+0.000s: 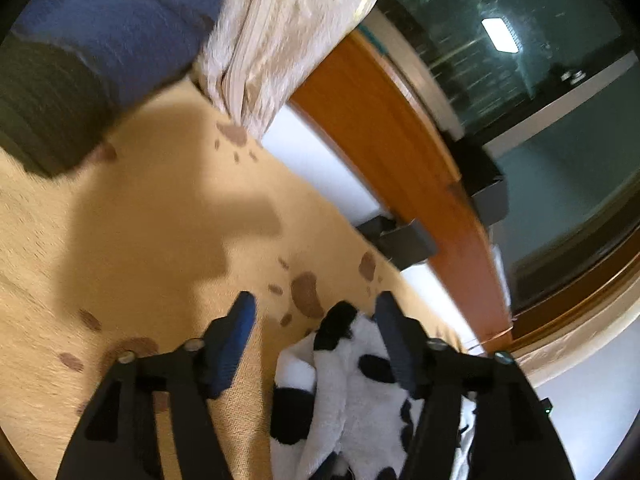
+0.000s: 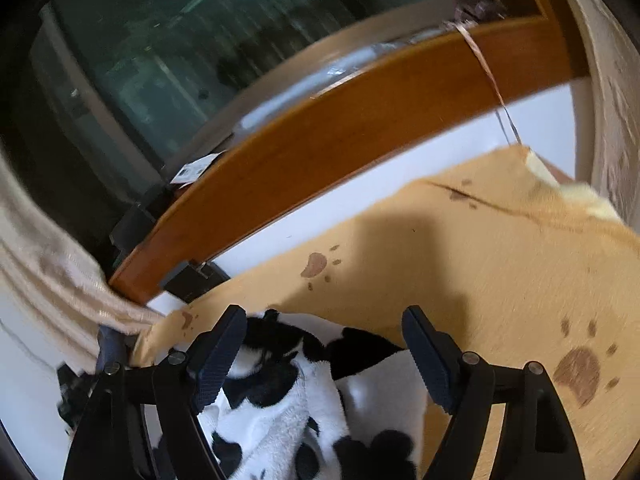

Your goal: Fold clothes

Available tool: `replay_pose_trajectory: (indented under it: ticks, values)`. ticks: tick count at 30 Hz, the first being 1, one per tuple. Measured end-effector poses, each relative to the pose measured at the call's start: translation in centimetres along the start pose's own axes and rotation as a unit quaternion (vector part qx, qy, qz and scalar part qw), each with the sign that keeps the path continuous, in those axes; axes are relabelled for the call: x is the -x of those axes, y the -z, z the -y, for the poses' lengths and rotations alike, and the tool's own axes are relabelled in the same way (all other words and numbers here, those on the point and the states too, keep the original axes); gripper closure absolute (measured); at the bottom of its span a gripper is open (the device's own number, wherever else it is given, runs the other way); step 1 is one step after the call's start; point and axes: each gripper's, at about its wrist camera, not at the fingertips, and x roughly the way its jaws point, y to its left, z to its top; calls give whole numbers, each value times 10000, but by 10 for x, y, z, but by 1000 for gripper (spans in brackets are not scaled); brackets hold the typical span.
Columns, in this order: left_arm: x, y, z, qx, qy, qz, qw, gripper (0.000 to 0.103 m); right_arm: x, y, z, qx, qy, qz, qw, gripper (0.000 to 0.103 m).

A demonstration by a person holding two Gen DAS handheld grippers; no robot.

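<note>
Fluffy black-and-white fleece garment [image 2: 320, 408] lay bunched on the yellow paw-print blanket [image 1: 140, 240] near the wooden frame [image 2: 320, 132]. My left claw [image 1: 316, 312] and right claw [image 2: 324, 332] both gaped open, gripping nothing, presumably to let the fold settle flat.

Your fleece garment [image 2: 320, 412] lies on the paw-print blanket [image 2: 500, 260], near its edge by the wooden rail [image 2: 340, 128]. Behind the rail stands the window [image 2: 160, 60]. A curtain [image 1: 288, 32] hangs beside folded clothes [image 1: 100, 52].
</note>
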Motion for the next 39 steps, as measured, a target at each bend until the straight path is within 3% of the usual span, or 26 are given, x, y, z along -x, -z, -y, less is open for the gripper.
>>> replay_pose_trajectory:
  ticks: [3,7,12,16,19,21,22,23,24,25,26,28,35,39]
  values:
    - [6,0,7,-223,359,-186,9989,27,-1,0,-7,515,51,-18,9987,21]
    - [-4,10,27,-756,723,-722,9919,22,-8,1,-12,1013,96,-49,9948,21]
    - [-37,17,41,-1205,494,-1186,9844,21,-36,3,-26,1680,-27,-512,9845,21]
    - [-62,17,41,-1248,241,-1328,9830,21,-64,4,-38,2048,-97,-981,9738,21]
    - [-71,17,39,-1283,123,-1380,9820,21,-77,7,-46,2173,-327,-1165,9686,21]
    - [-74,19,38,-1298,87,-1379,9819,23,-84,10,-50,2289,-223,-1207,9657,22]
    - [-74,19,38,-1318,80,-1365,9818,28,-86,10,-51,2318,-179,-1208,9651,38]
    - [-73,19,38,-1339,77,-1335,9819,46,-85,11,-51,2309,-167,-1187,9656,54]
    - [-71,19,37,-1335,93,-1290,9826,58,-84,11,-51,2287,-150,-1159,9665,80]
    - [-68,19,36,-1300,125,-1253,9835,72,-81,9,-49,2208,-119,-1095,9691,82]
    - [-65,19,34,-1260,182,-1184,9848,78,-76,8,-45,2101,-115,-978,9727,83]
    - [-57,19,35,-1234,295,-1028,9866,82,-62,3,-38,1829,-168,-736,9802,85]
    - [-33,6,72,-1493,650,-400,9858,85,-13,-19,-46,1476,-254,-5,9887,85]
    - [-41,-7,91,-1694,416,-248,9844,85,-9,-33,-51,1398,-57,178,9900,85]
